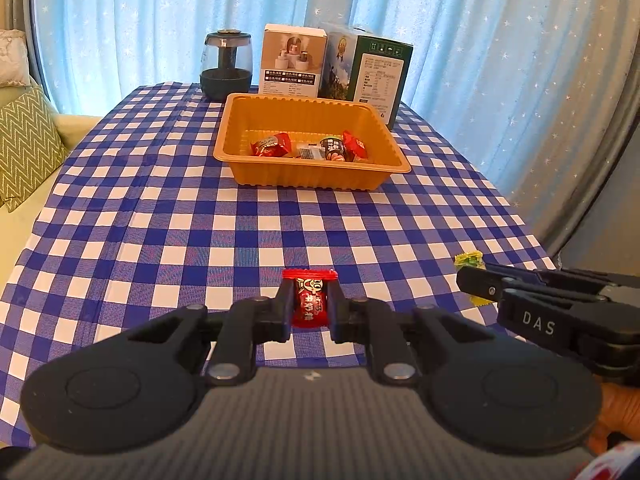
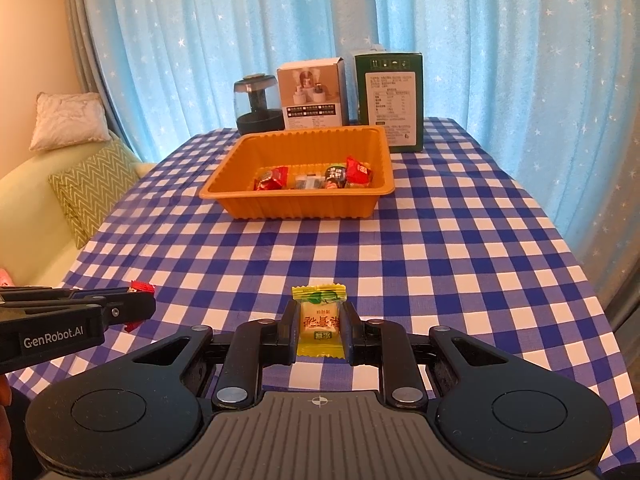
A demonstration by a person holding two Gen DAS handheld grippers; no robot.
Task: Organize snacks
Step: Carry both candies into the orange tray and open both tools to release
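Observation:
My left gripper (image 1: pixel 311 304) is shut on a red wrapped candy (image 1: pixel 310 298), held above the checked cloth near the table's front. My right gripper (image 2: pixel 320 328) is shut on a yellow wrapped candy (image 2: pixel 320 322). Each gripper shows in the other's view: the right gripper (image 1: pixel 480 284) at the right with the yellow candy (image 1: pixel 469 259) poking out, the left gripper (image 2: pixel 140 306) at the left with the red candy (image 2: pixel 142 287) at its tip. Farther back stands an orange tray (image 1: pixel 312 178), seen too in the right wrist view (image 2: pixel 296 202). It holds several wrapped snacks (image 1: pixel 312 146).
Behind the tray stand a dark glass jar (image 1: pixel 227 65), a white box (image 1: pixel 293 60) and a green box (image 1: pixel 378 72). A blue-and-white checked cloth (image 1: pixel 200 232) covers the table. A sofa with cushions (image 1: pixel 24 140) is at the left, blue curtains behind.

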